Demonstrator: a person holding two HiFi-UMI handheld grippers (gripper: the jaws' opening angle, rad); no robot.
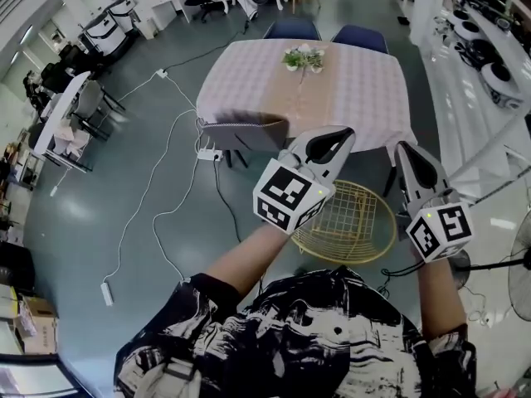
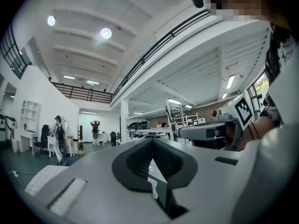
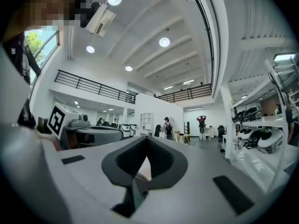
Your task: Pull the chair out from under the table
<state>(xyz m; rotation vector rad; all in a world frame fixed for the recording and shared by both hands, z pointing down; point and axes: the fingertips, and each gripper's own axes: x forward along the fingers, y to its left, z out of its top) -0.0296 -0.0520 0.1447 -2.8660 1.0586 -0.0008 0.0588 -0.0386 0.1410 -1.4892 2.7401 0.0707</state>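
A table (image 1: 249, 81) with a pale checked cloth stands ahead, a small plant (image 1: 303, 58) at its middle. A grey chair (image 1: 245, 131), blurred, is tucked against its near edge. A round gold wire chair (image 1: 344, 222) stands just below the near right edge. Two blue chairs (image 1: 292, 29) sit at the far side. Both grippers are held up level in front of me, above the floor and touching nothing. My left gripper (image 1: 347, 135) (image 2: 152, 141) is shut and empty. My right gripper (image 1: 405, 149) (image 3: 147, 139) is shut and empty too.
White cables and a power strip (image 1: 106, 293) trail over the grey floor to the left. A standing fan (image 1: 523, 272) is at the right edge. Desks and office chairs (image 1: 70, 118) line the left side, and white shelving (image 1: 489, 65) the right. Two people stand far off.
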